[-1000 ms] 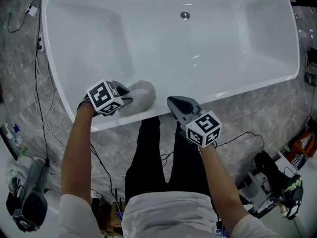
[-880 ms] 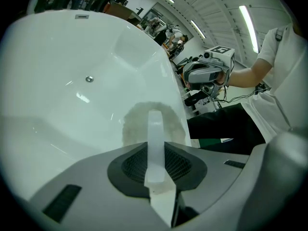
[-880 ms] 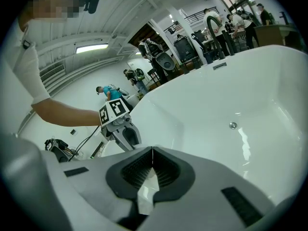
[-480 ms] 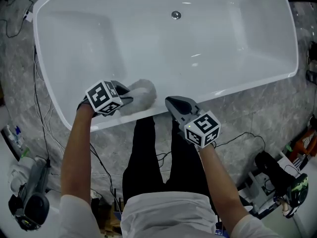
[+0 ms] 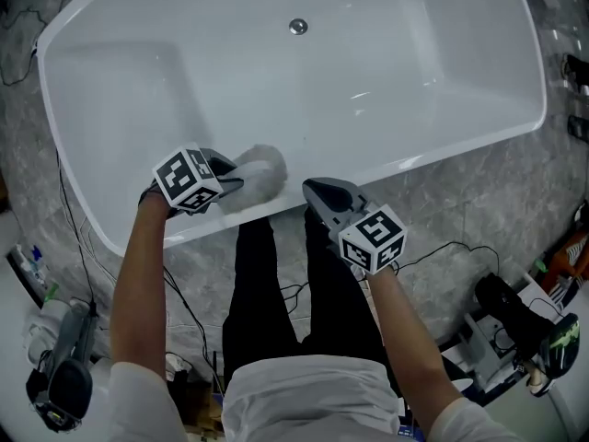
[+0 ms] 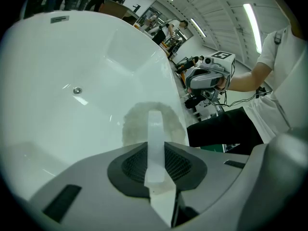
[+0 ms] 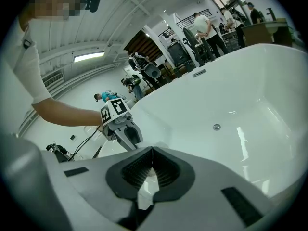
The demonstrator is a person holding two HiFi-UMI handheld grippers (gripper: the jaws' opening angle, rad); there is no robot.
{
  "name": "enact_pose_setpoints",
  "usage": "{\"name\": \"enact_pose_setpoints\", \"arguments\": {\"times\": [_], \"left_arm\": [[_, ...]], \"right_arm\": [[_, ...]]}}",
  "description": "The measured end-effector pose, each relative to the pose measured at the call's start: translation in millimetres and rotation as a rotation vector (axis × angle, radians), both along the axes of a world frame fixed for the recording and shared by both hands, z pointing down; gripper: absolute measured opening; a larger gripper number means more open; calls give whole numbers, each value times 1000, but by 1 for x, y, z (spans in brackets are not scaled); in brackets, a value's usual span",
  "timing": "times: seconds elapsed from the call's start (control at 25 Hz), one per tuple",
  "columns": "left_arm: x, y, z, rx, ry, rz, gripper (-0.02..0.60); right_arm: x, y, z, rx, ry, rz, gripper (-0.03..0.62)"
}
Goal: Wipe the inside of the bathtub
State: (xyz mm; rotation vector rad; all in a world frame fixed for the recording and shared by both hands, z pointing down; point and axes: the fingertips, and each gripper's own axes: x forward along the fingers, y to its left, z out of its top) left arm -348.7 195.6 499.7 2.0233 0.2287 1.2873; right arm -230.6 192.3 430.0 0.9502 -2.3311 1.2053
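A white bathtub (image 5: 460, 35) fills the upper head view, its drain (image 5: 297, 26) near the far wall. My left gripper (image 5: 241, 181) is shut on a pale grey sponge pad (image 5: 260, 175) by its white handle strip (image 6: 155, 148), and the sponge (image 6: 153, 124) rests on the near inner wall just below the rim. My right gripper (image 5: 317, 191) is shut with nothing in it, hovering over the tub's near rim (image 5: 405, 162) to the right of the sponge. In the right gripper view, the left gripper (image 7: 126, 133) shows beside the tub (image 7: 231, 90).
The tub stands on a grey stone-pattern floor (image 5: 479, 210). Cables (image 5: 78, 238) trail along the floor at the left. Tools and gear (image 5: 515, 330) lie at the lower right, and a handheld device (image 5: 60, 376) at the lower left. The person's dark trouser legs (image 5: 276, 293) stand against the tub.
The tub has slid left and slightly up in the head view as the head shifted. Both grippers keep their places at the near rim, the sponge still held.
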Motion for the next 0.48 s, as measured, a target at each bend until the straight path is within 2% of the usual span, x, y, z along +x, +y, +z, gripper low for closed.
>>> {"name": "enact_pose_setpoints", "arguments": {"times": [0.48], "left_arm": [[81,-14,-2,25,-14,27,84]], "right_arm": [[84,-8,1,20,-15,45,18]]}}
